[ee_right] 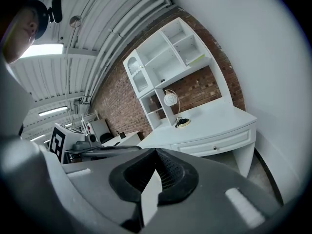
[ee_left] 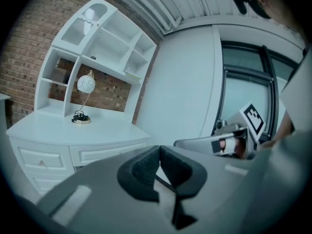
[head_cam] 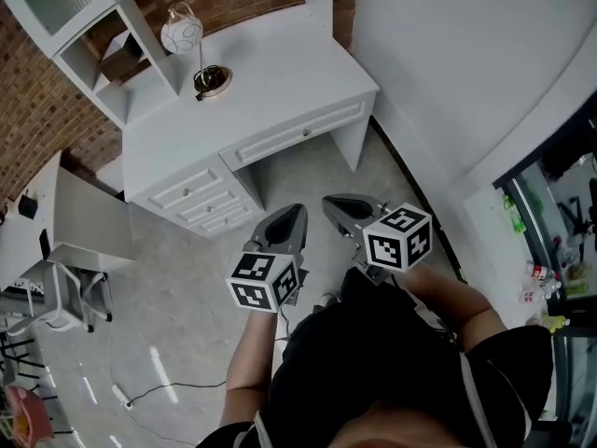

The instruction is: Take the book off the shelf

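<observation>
A white shelf unit [head_cam: 93, 26] stands on the back of a white desk [head_cam: 280, 91]. In its lower left cubby sits a brown book-like thing [head_cam: 119, 59], also visible in the left gripper view [ee_left: 61, 74]. A thin pale flat item [ee_right: 195, 58] lies on an upper right shelf. My left gripper [head_cam: 291, 215] and right gripper [head_cam: 334, 203] hover side by side over the floor, well short of the desk front. Both are shut with nothing between the jaws, as the left gripper [ee_left: 159, 152] and right gripper [ee_right: 156, 155] show in their own views.
A lamp with a white globe shade [head_cam: 182, 34] and a round brass base [head_cam: 213, 82] stands on the desk in front of the shelves. Drawers [head_cam: 201, 199] face me. A white chair [head_cam: 65, 297] and a second table [head_cam: 84, 217] are at the left, a wall at the right.
</observation>
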The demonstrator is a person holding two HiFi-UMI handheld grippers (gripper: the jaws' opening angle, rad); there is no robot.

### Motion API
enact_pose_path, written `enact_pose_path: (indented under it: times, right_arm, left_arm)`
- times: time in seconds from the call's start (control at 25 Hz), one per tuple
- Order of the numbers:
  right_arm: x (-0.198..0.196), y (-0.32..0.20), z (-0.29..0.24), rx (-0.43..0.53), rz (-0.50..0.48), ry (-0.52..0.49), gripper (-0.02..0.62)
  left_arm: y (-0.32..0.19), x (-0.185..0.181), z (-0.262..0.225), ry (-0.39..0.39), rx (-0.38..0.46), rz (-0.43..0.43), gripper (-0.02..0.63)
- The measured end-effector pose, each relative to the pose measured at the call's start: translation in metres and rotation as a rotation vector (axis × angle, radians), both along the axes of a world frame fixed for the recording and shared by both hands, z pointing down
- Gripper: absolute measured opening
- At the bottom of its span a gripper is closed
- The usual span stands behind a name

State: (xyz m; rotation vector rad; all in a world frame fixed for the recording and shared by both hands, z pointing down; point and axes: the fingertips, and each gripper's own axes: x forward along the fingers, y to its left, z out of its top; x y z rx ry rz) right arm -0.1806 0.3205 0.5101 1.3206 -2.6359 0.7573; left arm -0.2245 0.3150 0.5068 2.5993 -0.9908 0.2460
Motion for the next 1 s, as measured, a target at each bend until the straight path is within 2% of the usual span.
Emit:
enact_pose_path:
  times: [0.4, 0.68, 1.0]
  right_arm:
    - [0.02, -0.069, -0.006, 0.025, 0.02, -0.012, -0.003]
    - [0.048, -0.117, -0.016, 0.045, 0.004, 0.025, -0.003]
    - [0.093, -0.172, -0.014, 0.03, -0.027, 0.034, -0.003]
  left_arm:
    - [-0.063, 0.01, -0.006, -0.01, 0.016, -0.018, 0.006]
    - [-0.112, 0.042, -0.021, 0.025, 0.031, -0.009, 0.006]
    - [-0.171, 0.09, -0.025, 0.021, 0.04, -0.02, 0.006]
